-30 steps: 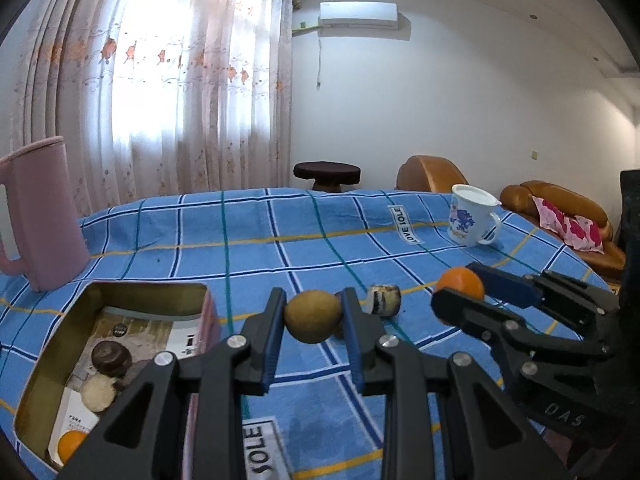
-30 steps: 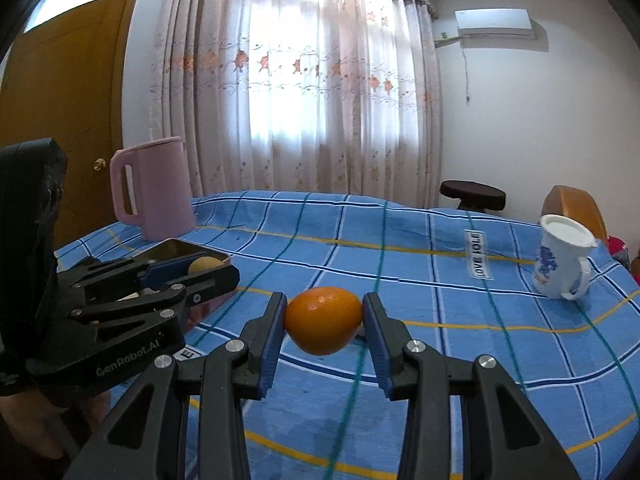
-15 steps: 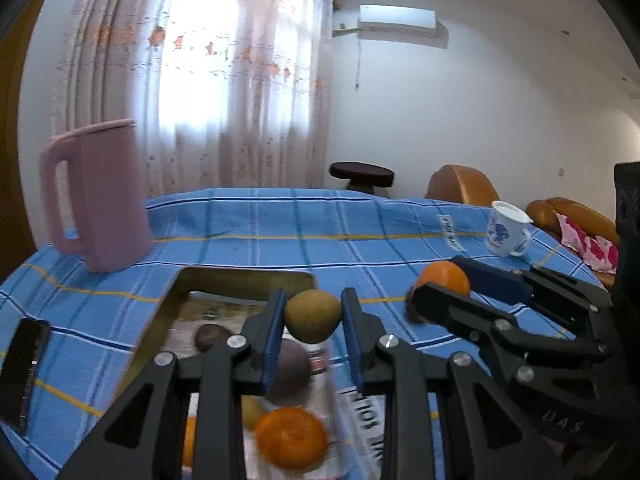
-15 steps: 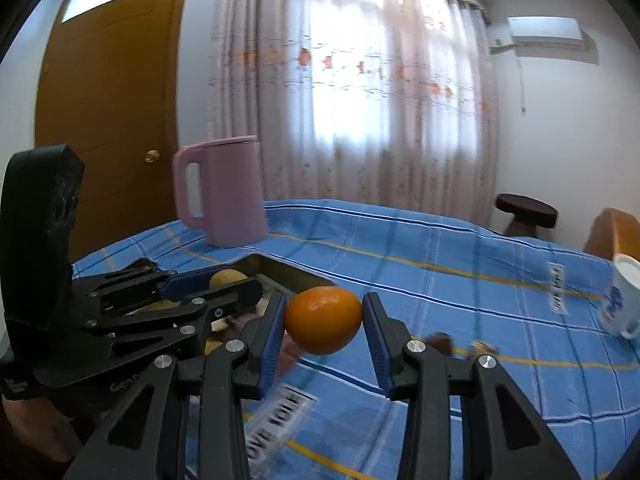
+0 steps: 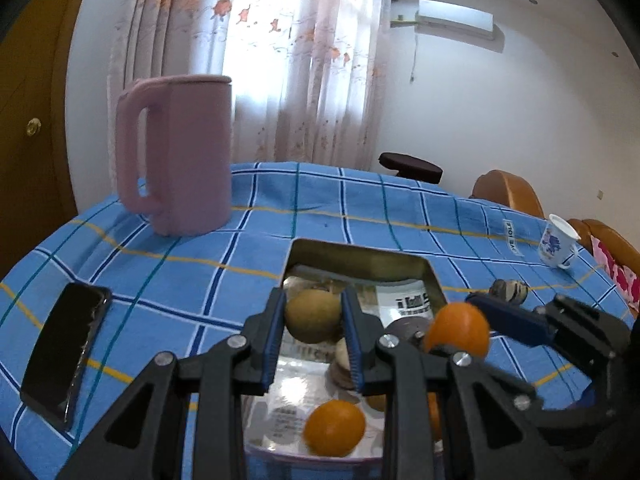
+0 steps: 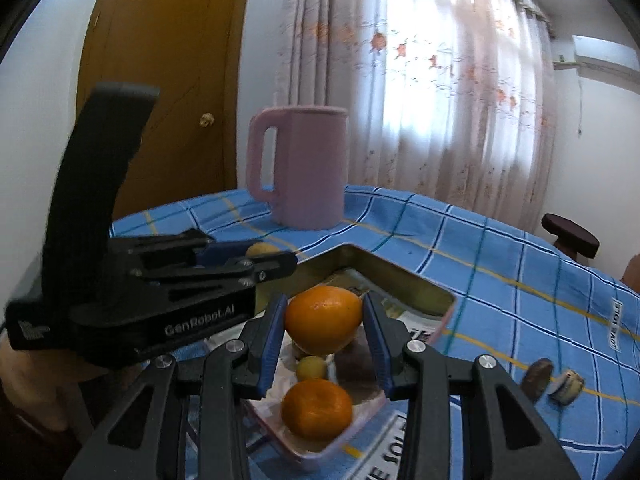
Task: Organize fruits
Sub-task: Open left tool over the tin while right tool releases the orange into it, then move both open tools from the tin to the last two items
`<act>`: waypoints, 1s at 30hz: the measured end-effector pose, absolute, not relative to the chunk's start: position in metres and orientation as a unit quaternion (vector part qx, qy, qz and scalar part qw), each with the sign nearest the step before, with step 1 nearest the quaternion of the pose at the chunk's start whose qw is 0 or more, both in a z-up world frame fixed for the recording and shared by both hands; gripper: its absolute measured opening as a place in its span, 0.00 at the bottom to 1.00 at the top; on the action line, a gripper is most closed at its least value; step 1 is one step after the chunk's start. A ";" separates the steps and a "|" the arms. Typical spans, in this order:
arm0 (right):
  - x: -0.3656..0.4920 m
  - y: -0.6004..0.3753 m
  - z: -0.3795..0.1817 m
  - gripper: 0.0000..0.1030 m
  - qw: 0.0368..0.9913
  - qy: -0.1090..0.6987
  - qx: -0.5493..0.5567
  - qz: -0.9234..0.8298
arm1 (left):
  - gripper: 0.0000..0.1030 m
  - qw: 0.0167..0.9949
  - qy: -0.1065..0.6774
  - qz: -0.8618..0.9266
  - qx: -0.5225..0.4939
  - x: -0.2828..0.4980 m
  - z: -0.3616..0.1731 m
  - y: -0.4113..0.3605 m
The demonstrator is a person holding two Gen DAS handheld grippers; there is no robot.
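Left wrist: left tongs [image 5: 313, 316] grip a brown fruit [image 5: 313, 315], right tongs [image 6: 323, 320] an orange [image 6: 323, 319], above the fruit-filled tin [image 5: 362, 262].

Both wrist cams sit close above the tray [image 5: 362, 258], aimed down their fingers toward the curtain wall; shared: tray [image 6: 400, 276], pink jug [image 5: 180, 152] upper left, blue tablecloth [image 6: 500, 264]

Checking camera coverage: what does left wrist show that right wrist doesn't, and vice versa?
Left wrist only: phone on the cloth, white mug, air conditioner.

Right wrist only: the door in full, with its knob.

Both: pink jug, tray with an orange inside, stool, left gripper shut on a brownish fruit, right gripper shut on an orange fruit, both above the tray.
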State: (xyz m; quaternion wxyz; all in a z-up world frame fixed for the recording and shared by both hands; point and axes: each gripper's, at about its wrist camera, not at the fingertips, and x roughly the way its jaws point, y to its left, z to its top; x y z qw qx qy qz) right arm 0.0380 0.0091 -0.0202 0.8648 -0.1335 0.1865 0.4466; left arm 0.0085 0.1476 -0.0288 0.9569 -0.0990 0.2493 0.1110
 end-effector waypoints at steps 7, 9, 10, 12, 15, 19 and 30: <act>0.040 0.023 -0.033 0.40 0.852 0.210 -0.150 0.455 | 0.29 0.952 0.263 0.115 -0.105 0.005 -0.040 0.156; 0.043 0.024 -0.035 0.40 0.845 0.222 -0.148 0.464 | 0.29 0.951 0.267 0.113 -0.106 0.006 -0.041 0.155; 0.044 0.025 -0.035 0.41 0.842 0.225 -0.146 0.468 | 0.29 0.951 0.266 0.115 -0.106 0.006 -0.041 0.156; 0.045 0.028 -0.036 0.41 0.836 0.232 -0.150 0.474 | 0.40 0.951 0.264 0.118 -0.107 0.005 -0.039 0.155; 0.044 0.026 -0.035 0.42 0.841 0.227 -0.152 0.467 | 0.72 0.953 0.253 0.131 -0.104 0.001 -0.033 0.151; 0.043 0.011 -0.027 0.53 0.851 0.215 -0.141 0.458 | 0.78 0.958 0.235 0.127 -0.102 -0.003 -0.021 0.143; 0.091 -0.094 0.000 0.62 0.914 0.206 -0.099 0.336 | 0.93 0.973 0.215 0.071 -0.051 0.021 0.004 0.073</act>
